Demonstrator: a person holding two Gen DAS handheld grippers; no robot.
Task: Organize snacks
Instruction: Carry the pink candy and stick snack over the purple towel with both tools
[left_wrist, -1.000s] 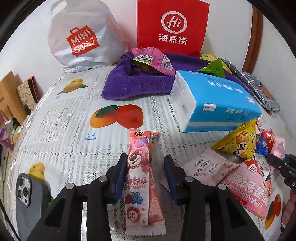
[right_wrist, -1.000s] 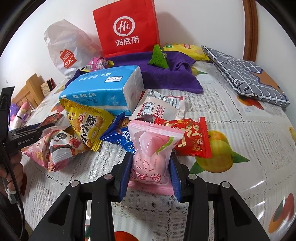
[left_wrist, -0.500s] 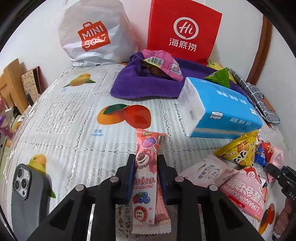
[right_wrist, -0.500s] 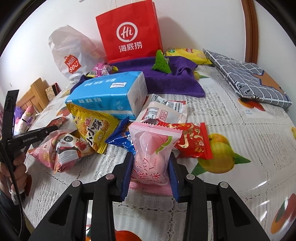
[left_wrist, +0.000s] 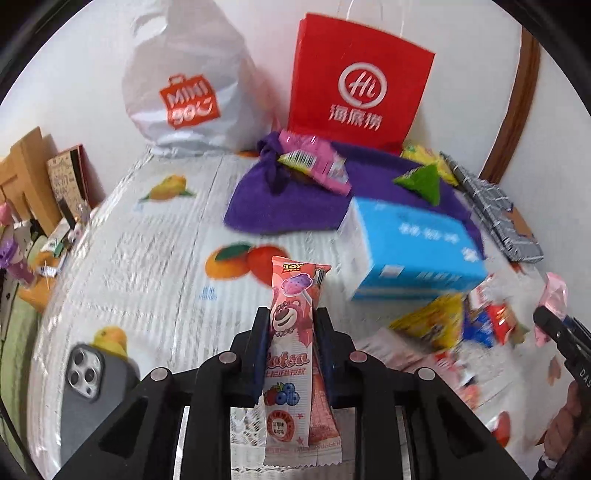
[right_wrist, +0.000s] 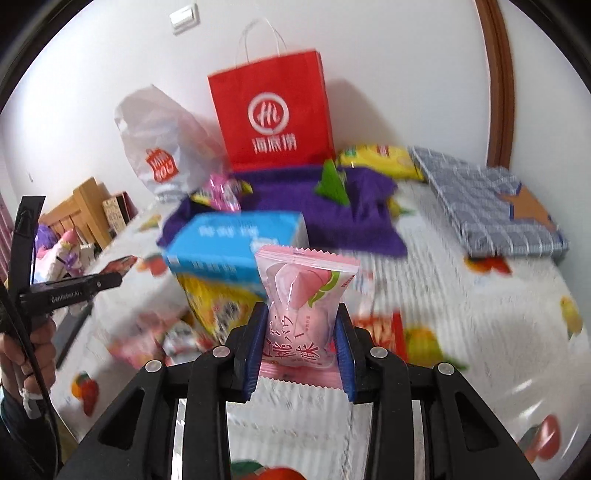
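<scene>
1. Left tool (left_wrist: 291, 332) clamped on a long pink candy stick wrapper (left_wrist: 291, 332) printed with a bear, held upright between the blue pads, its lower end hanging below the fingers, above the tabletop (left_wrist: 147, 258).
2. Right tool (right_wrist: 301, 332) clamped on a puffy pink peach-print snack packet (right_wrist: 304, 295), crimped top edge up, bottom seam sticking out below the pads.
3. On the tabletop's fruit-print cloth: a blue tissue pack (left_wrist: 413, 254) right of the candy stick, with a blurred heap of snack packets (left_wrist: 443, 332) in yellow, blue and red just near it.
4. Far side: purple towel (left_wrist: 288, 206) carrying a pink packet (left_wrist: 317, 166) and a green triangular packet (left_wrist: 421, 182); behind it, against the wall, a red paper bag (left_wrist: 354, 85) and a white plastic bag (left_wrist: 188, 85).
5. Far right: folded grey checked cloth (right_wrist: 487, 206), a yellow bag (right_wrist: 380, 158) just left of it.
6. Near left: a phone (left_wrist: 88, 387) lying camera-side up.
7. Person's hand (right_wrist: 33, 354) on the left tool's handle, seen at the left edge of the right wrist view.
</scene>
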